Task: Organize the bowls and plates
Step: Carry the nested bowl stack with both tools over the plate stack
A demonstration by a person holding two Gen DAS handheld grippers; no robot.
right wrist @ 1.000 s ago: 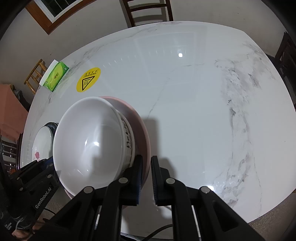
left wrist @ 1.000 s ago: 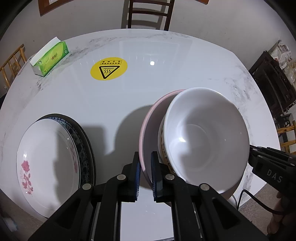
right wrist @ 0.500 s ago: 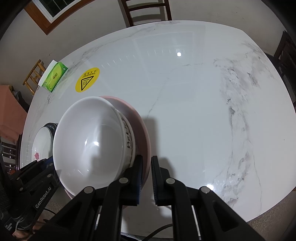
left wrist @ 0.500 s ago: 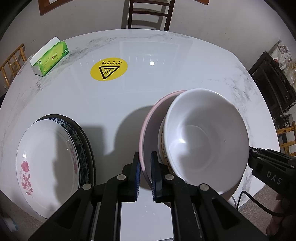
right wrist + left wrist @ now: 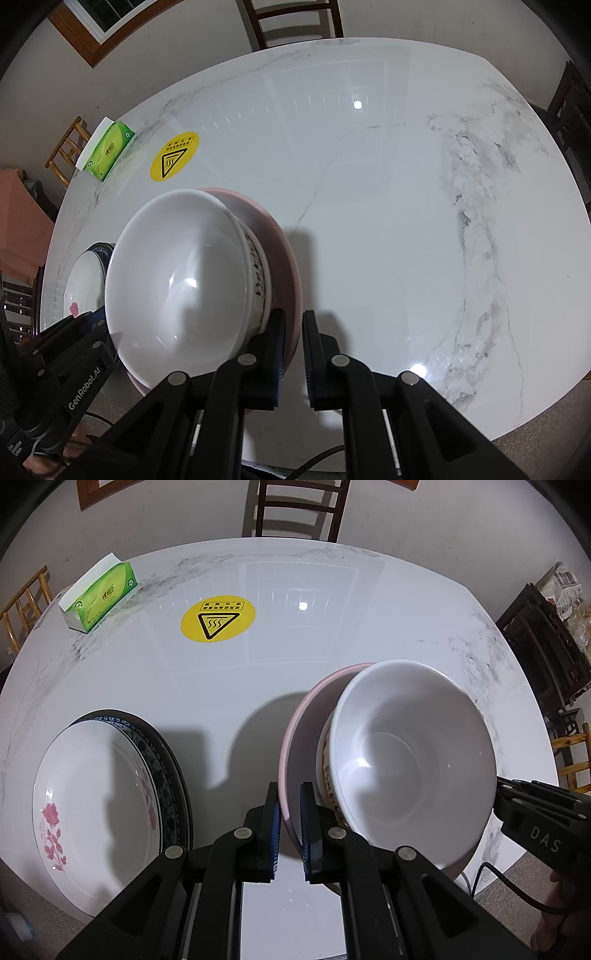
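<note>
Where chairs (image 5: 297, 509) ring it, marble table (image 5: 406, 184) gleams.

Nothing visibly changed; both tools grip the pink plate (image 5: 295, 738) as before.

Table (image 5: 332, 627), round, white marble with grey veining: green tissue box (image 5: 99, 596) at far left edge; round yellow hot-surface sticker (image 5: 218, 618) just inward of it; rose-patterned white plate (image 5: 85, 805) stacked on dark blue-patterned plate (image 5: 166, 760) at near left edge.
</note>
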